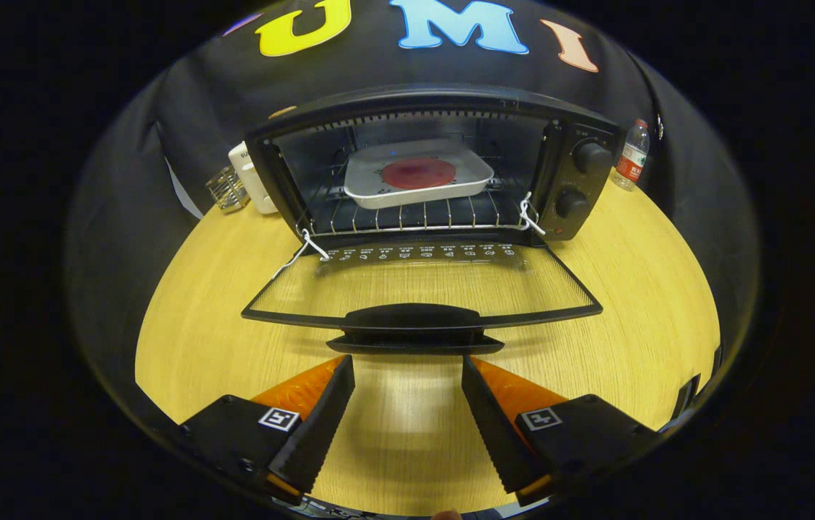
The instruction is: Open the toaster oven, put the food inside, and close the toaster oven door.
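A black toaster oven (573, 180) stands on the wooden table (638, 289) with its glass door (421, 289) folded down flat toward me. On the wire rack inside rests a white tray (418, 177) holding a round red food item (418, 173). The door's black handle (414, 318) lies just ahead of my fingertips. My gripper (407, 368) is open, its two fingers spread wide over bare tabletop, nothing between them, a little short of the handle.
Two knobs (580, 180) sit on the oven's right panel. A plastic water bottle (631, 155) stands to the oven's right. Left of the oven are a white appliance (252, 177) and a small wire rack (227, 188). Black cloth walls the table.
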The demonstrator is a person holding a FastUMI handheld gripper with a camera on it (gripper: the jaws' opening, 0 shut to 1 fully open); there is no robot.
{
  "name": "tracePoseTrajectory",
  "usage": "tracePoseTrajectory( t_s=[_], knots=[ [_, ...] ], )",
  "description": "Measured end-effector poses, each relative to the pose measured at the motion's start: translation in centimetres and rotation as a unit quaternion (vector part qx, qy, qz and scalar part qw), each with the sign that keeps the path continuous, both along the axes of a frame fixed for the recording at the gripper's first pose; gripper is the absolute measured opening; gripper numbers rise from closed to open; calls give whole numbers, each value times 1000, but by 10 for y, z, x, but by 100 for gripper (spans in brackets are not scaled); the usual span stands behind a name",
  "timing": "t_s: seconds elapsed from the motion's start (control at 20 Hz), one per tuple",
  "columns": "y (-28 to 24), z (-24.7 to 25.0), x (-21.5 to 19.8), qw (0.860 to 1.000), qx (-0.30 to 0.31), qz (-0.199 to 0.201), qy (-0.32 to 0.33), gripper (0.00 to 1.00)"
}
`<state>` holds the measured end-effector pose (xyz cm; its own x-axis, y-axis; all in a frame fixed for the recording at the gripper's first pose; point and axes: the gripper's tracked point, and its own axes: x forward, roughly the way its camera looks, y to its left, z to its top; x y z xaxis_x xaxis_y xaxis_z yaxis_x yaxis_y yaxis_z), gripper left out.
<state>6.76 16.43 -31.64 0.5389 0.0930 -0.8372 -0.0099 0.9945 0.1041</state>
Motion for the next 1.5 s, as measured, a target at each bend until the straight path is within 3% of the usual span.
tracePoseTrajectory(
  t_s=[0.55, 0.8, 0.9, 1.15, 1.5],
  knots=[
    [2, 40, 13, 998, 10, 10, -67, 96],
    [-7, 73, 28, 991, -6, 18, -132, 96],
    [-12, 93, 29, 984, -9, 23, -175, 96],
    [-25, 160, 23, 953, -27, 39, -300, 96],
    [-56, 224, -31, 935, -28, 42, -352, 96]
  ],
)
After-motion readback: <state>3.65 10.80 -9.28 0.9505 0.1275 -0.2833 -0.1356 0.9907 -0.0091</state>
